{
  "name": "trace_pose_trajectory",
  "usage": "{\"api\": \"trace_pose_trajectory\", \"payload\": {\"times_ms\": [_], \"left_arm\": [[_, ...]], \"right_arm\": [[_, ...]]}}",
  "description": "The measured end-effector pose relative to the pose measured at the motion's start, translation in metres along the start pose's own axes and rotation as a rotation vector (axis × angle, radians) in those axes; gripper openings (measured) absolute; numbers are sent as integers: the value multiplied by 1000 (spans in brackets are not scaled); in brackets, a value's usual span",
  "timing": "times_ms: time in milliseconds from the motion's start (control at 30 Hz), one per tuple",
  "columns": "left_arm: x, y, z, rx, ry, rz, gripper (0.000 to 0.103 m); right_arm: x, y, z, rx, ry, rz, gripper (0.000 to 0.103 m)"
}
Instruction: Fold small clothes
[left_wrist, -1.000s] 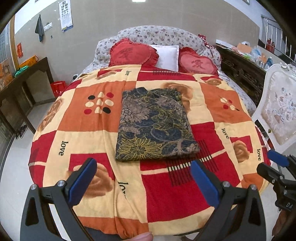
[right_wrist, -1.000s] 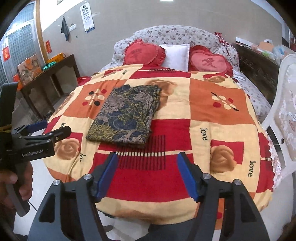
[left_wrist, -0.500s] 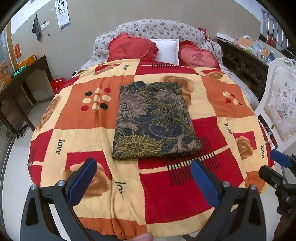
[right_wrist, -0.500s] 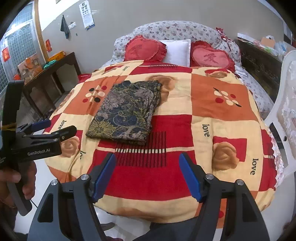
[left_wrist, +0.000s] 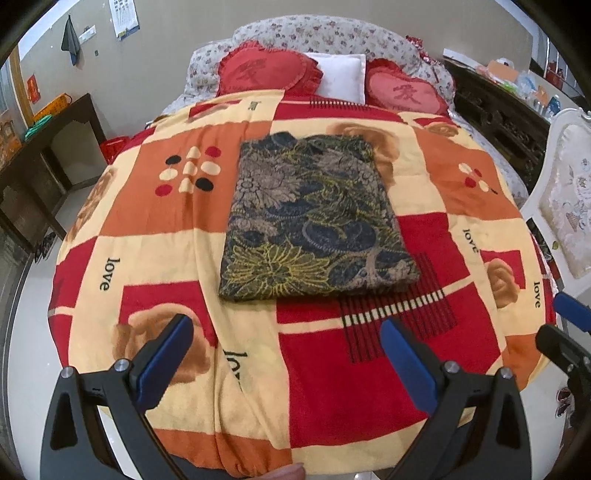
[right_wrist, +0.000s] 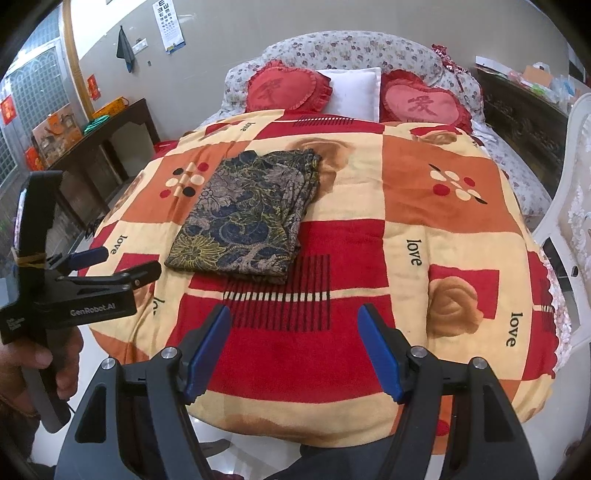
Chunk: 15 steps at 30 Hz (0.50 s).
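Folded floral garment (left_wrist: 314, 218) — flat on the patchwork blanket (left_wrist: 362, 369), larger in the left wrist view than a second ago.

Left gripper (left_wrist: 284, 354): jaws wide, empty, over the blanket's near edge.

Right gripper (right_wrist: 293, 347): jaws have just been opening, now wide, nothing between them. Its view alone shows the person's hand (right_wrist: 40, 369) gripping the left handle.

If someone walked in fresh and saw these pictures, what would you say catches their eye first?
First the loud red, orange and cream blanket printed with "love", covering the whole bed. On it, left of the middle, lies a dark floral folded garment, flat and untouched. At the head sit two red heart cushions flanking a white pillow; both grippers hover open at the near edge.
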<state>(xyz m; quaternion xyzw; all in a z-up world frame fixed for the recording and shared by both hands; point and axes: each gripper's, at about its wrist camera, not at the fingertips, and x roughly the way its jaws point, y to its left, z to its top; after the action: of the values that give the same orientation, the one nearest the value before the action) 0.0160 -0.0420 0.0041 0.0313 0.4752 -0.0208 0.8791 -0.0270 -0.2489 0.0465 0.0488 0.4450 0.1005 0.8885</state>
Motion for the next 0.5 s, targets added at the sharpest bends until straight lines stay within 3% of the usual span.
{"api": "trace_pose_trajectory", "payload": {"times_ms": [500], "left_arm": [[9, -3, -4, 2, 30, -18, 103]], "right_arm": [[4, 3, 2, -5, 11, -2, 72]]}}
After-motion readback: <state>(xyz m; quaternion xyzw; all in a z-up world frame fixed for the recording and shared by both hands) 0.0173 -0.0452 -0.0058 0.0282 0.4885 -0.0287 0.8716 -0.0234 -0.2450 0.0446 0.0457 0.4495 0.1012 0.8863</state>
